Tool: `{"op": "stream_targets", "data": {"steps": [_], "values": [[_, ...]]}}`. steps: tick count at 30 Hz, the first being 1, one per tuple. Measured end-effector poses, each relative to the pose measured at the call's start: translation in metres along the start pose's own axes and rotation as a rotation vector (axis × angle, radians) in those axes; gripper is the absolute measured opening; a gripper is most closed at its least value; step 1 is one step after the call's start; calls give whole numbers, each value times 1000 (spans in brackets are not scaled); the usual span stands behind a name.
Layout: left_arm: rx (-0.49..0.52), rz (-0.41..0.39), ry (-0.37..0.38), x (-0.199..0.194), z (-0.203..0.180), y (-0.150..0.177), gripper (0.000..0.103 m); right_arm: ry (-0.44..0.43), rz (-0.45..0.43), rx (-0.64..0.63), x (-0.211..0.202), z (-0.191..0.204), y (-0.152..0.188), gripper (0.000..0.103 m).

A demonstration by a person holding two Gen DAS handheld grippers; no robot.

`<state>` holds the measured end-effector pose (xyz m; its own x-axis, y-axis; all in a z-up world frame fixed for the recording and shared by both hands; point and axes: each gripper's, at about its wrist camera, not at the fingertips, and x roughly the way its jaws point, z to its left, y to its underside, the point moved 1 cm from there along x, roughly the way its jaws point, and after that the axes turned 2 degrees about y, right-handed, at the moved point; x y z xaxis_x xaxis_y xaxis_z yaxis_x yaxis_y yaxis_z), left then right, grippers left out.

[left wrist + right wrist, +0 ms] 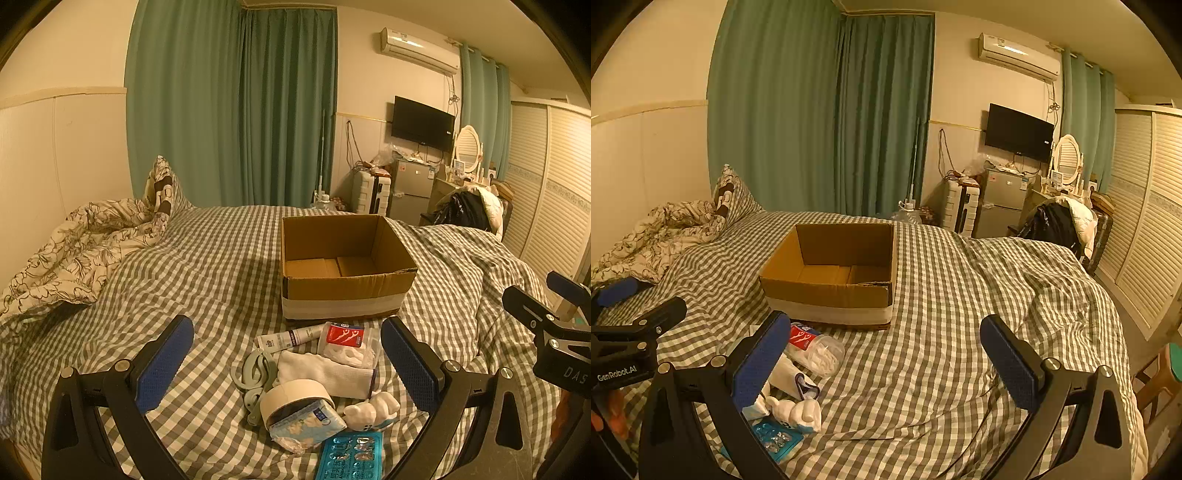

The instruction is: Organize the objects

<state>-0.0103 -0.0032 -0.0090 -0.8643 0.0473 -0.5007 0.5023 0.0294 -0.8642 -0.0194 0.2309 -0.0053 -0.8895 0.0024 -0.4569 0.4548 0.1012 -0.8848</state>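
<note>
Both grippers, left (287, 352) and right (885, 356), jaws released above checked bed (207, 273); brown cardboard box (343, 266) open.

On the bed (207, 266) I saw the cardboard box (343, 291) standing behind a cluster where the tube (291, 336) and floss tub (349, 341) lay nearest it, tape roll (295, 400) and figurine (373, 408) closer to me.

The left claw (286, 363) gapes wide above the checked bed (207, 280). Between its fingers lie a tape roll (291, 400), white cloth (325, 373) and floss picks (347, 341); beyond them stands an open cardboard box (343, 266).
</note>
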Motion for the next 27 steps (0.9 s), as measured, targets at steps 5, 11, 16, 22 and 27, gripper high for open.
{"op": "stream_targets", "data": {"steps": [5, 11, 16, 22, 27], "values": [[0, 1, 0, 0, 1, 0, 103, 0, 1, -1, 0, 1, 0, 103], [-1, 1, -1, 0, 1, -1, 103, 1, 1, 0, 0, 1, 0, 103], [0, 1, 0, 0, 1, -1, 103, 1, 1, -1, 0, 1, 0, 103], [0, -1, 4, 1, 0, 0, 103, 2, -3, -6, -2, 3, 1, 103], [3, 1, 9, 2, -1, 3, 103, 1, -6, -9, -5, 2, 1, 103]]}}
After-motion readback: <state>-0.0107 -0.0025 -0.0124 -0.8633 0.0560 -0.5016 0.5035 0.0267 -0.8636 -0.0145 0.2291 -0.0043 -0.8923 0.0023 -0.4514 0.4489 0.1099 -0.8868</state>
